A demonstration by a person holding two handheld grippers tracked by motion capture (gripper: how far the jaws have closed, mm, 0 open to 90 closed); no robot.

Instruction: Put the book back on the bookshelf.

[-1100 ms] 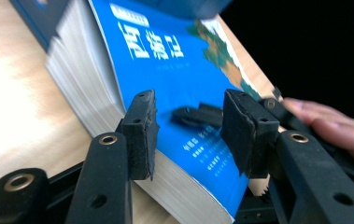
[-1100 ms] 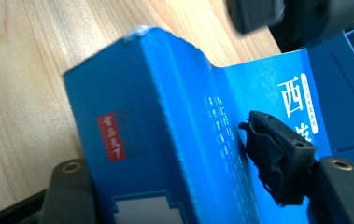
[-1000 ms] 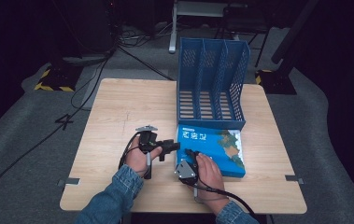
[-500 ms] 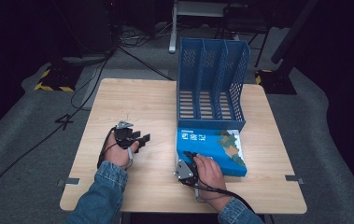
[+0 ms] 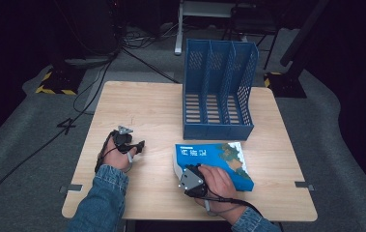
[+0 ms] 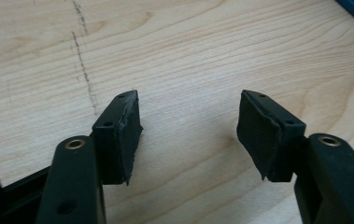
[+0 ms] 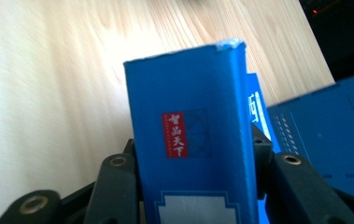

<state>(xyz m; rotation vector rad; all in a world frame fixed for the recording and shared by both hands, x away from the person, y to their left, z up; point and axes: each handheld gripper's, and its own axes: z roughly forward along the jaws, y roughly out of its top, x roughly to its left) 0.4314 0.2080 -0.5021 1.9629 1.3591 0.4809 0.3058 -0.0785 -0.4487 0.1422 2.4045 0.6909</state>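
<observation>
Work in hand: I am lifting the blue book (image 5: 217,162) by its spine end, most likely to stand it in the blue file rack (image 5: 218,94) that waits behind it in the upper middle of the high view.

Right gripper (image 5: 192,181): clamped hard across the book's spine. In the right gripper view the spine (image 7: 191,140) fills the gap between my two black jaws, with the red label facing the camera (a grip across the thickness, so the covers cannot splay). The jaws have just been closing and now press on both covers.

Where the book is: lower centre-right of the high view, on the wooden table (image 5: 147,106), just in front of the rack and apart from it. Its left end, where I hold it, looks slightly raised; the far end seems to rest on the wood.

Left gripper (image 5: 132,145): holding nothing. In the left gripper view the pads (image 6: 123,135) stand well apart over bare wood, and the jaws have just been opening. I keep it at the left of the table, well apart from the book, so it stays out of the way of the lift.

Why the rack stands so: its three open slots face up and toward me, so a book tipped upright can slide in from the front.

Next, as I judge: raise the spine end further until the book stands on edge, then guide it into a slot.
</observation>
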